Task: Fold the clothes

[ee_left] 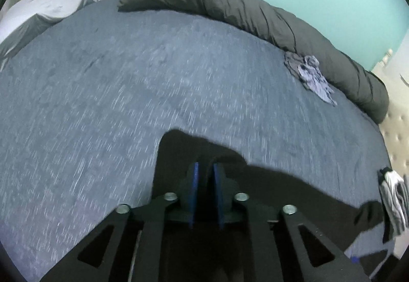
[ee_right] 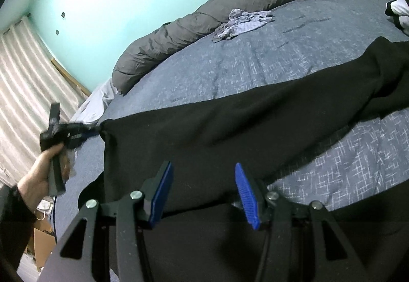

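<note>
Black garment (ee_right: 230, 123) lay spread across the bed (ee_right: 294, 52).
Left gripper (ee_left: 205, 174) pinched its corner at frame left; right gripper (ee_right: 202, 179) hovered with jaws wide.

A garment (ee_right: 230, 118) is lying spread across the near part of the bed (ee_right: 294, 52), running from its left edge toward the right. The left gripper (ee_right: 95, 130) is sitting at the garment's far left corner, closed on it, while the right gripper (ee_right: 202, 190) is hovering over the near edge, fingers apart. Behind the garment, well apart from it, a crumpled cloth (ee_right: 240, 22) is resting against a rolled duvet (ee_right: 230, 3) along the far side (beside the wall). Another bundle (ee_right: 398, 11) is lying at the bed's right end.
</note>
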Tool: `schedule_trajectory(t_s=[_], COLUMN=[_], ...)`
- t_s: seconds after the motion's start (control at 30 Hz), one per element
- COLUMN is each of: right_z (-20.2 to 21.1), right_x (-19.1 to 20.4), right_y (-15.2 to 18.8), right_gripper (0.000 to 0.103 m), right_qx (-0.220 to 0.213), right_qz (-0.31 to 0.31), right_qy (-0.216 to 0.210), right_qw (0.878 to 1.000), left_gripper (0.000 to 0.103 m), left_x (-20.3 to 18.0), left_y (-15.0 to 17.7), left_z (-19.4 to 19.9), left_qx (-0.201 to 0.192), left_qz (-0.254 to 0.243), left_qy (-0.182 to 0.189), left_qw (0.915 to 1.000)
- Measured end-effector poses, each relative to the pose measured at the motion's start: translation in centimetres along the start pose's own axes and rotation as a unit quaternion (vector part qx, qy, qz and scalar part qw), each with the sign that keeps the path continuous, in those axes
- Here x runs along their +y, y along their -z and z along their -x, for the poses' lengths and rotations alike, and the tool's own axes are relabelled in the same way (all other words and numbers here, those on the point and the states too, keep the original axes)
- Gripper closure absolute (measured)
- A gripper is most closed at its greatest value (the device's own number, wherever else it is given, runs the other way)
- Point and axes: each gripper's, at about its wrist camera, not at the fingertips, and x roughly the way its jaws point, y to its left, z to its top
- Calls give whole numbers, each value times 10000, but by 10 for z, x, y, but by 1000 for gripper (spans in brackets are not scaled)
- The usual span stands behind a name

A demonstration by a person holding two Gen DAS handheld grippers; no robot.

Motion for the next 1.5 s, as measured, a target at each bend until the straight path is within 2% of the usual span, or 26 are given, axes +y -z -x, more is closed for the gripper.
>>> schedule_trajectory(t_s=[0.1,0.33,0.5,0.53,0.6,0.77,1.0,1.07,1.1,1.2,1.33,1.5], right_z=[1,-6,-21,-23,-26,-38,-67,-74,-74,-76,-76,-65], right_x=[1,3,4,5,6,7,9,4,2,-3,-8,-6], right_y=[0,4,10,12,16,18,4,-1,-4,-12,-23,-50], right_gripper=[51,51,51,47,40,40,41,54,66,88,98,99], right_qx=[12,200,773,885,1040,1347,1806,1902,1890,1852,1744,1358], right_qz=[2,2,-15,-30,-128,-432,-548,-639,-667,-752,-821,-674], right_qy=[-37,-126,-153,-166,-206,-212,-171,-154,-164,-195,-233,-214], right_qw=[10000,9997,9969,9959,9943,9897,9819,9795,9796,9796,9810,9882], left_gripper=[58,56,56,56,56,56,53,53,53,53,53,53], left_x=[13,39,51,52,53,55,69,72,74,80,85,87], left_y=[24,75,103,107,115,131,146,148,150,152,154,153], left_z=[12,20,27,30,37,53,61,61,61,60,58,62], left_qx=[184,595,730,737,745,798,828,810,800,768,725,651], left_qz=[-55,-147,-75,-73,-114,-304,-395,-386,-374,-311,-237,-193], left_qy=[47,116,261,275,302,385,465,483,503,582,641,721], left_qw=[9998,9981,9970,9969,9967,9956,9947,9948,9948,9949,9950,9951])
